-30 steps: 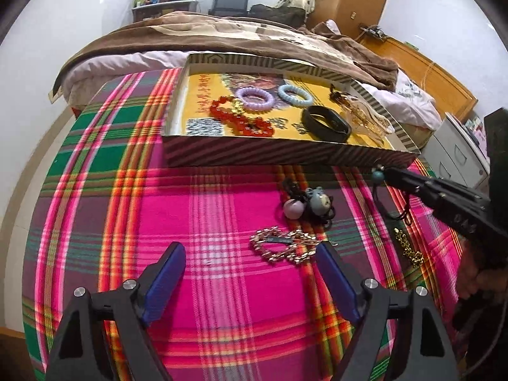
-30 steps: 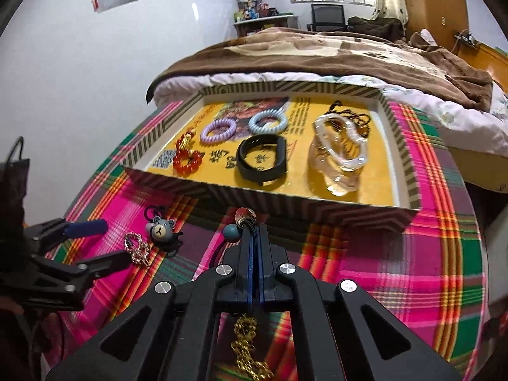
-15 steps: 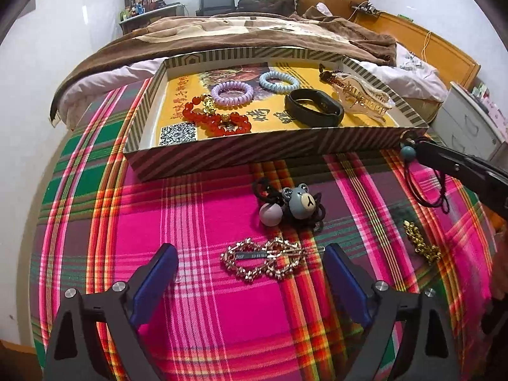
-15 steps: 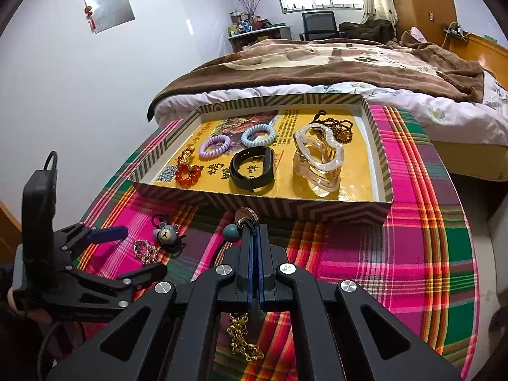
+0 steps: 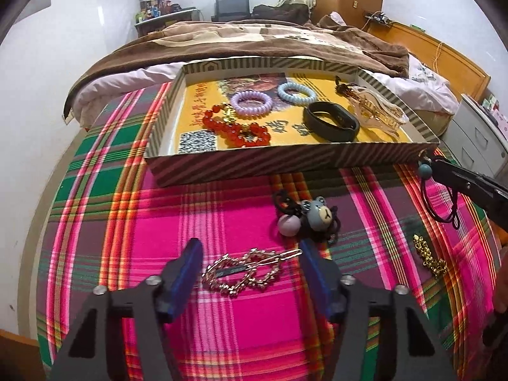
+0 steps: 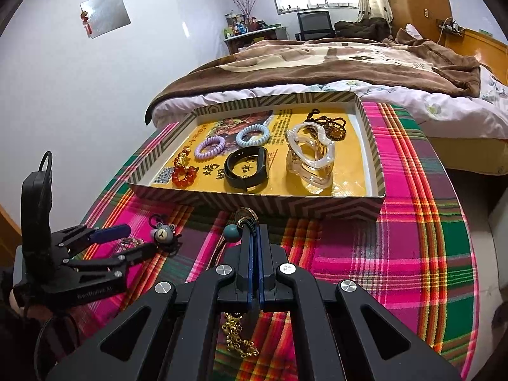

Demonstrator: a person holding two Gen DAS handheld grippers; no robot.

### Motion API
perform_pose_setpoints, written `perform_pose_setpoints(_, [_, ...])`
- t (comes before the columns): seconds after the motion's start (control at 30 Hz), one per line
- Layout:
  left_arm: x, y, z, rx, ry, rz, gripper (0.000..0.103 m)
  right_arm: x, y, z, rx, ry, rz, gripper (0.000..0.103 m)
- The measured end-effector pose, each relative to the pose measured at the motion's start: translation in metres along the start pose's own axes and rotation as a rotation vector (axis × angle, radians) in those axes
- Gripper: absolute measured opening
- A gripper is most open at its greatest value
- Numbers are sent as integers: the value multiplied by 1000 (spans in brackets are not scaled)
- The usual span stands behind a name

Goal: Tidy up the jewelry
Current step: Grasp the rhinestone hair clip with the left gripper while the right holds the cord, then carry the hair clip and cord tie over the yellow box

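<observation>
Left wrist view first: the left claw (image 5: 249, 262) is low over the plaid table (image 5: 111, 222), its jaws closing, and the gold hair clip (image 5: 247, 268) lies flat between the blue pads (image 5: 187, 270). No pad presses on the clip yet. Just beyond the clip sits a bear hair tie (image 5: 312, 217), and a gold chain (image 5: 430, 257) lies well off to the right. Farther back, the striped tray (image 5: 285, 162) holds a red bead bracelet (image 5: 238, 130), a purple coil tie (image 5: 250, 101), a blue coil tie (image 5: 297, 92), a black band (image 5: 331, 120) and a clear hair claw clip (image 5: 374, 108). At the right edge, the right claw (image 5: 439, 166) pokes in with a black cord (image 5: 439, 200) dangling below it and a teal bead (image 5: 424, 170) at its tip.

Over to the right wrist view: the right claw (image 6: 255, 228) is clenched tight on the cord (image 6: 249, 220), teal bead (image 6: 230, 233) hanging just left of the tips, right before the tray's (image 6: 285, 204) front wall. The left claw (image 6: 127, 241) shows at the left, beside the bear tie (image 6: 163, 231). The gold chain (image 6: 238, 336) lies beneath the right claw's frame.
</observation>
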State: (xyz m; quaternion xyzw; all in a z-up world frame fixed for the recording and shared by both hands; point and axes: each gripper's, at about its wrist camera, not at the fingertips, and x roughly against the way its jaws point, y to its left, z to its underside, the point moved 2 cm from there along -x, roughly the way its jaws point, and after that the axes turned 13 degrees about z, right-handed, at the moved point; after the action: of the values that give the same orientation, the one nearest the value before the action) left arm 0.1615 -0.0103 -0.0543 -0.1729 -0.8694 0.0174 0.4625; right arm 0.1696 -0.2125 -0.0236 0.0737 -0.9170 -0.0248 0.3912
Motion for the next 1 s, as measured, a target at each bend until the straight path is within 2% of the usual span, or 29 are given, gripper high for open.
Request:
perform_pose_setpoints(0.1, [3, 4, 1, 8, -7, -7, 48, 0, 0, 0, 0, 0, 0, 1])
perform_pose_setpoints(0.27, [6, 7, 3, 13, -13, 1, 48, 2, 1, 0, -1, -4, 3, 1])
perform_pose_setpoints(0.3, [7, 8, 4, 14, -18, 6, 34, 3, 1, 0, -2, -5, 3, 1])
perform_pose_setpoints(0.33, [9, 8, 4, 11, -19, 3, 28, 3, 1, 0, -3, -7, 4, 1])
perform_pose_setpoints(0.5, [14, 14, 5, 23, -17, 1, 25, 7, 1, -2, -4, -18, 5, 1])
perform_pose_setpoints(0.6, [21, 19, 6, 34, -35, 11, 13, 7, 1, -2, -5, -19, 6, 1])
perform_pose_setpoints(0.87, [47, 39, 3, 83, -91, 31, 13, 10, 2, -2, -13, -28, 1, 1])
perform_pose_setpoints(1.0, [55, 45, 4, 76, -101, 46, 13, 12, 3, -2, -12, -31, -1, 1])
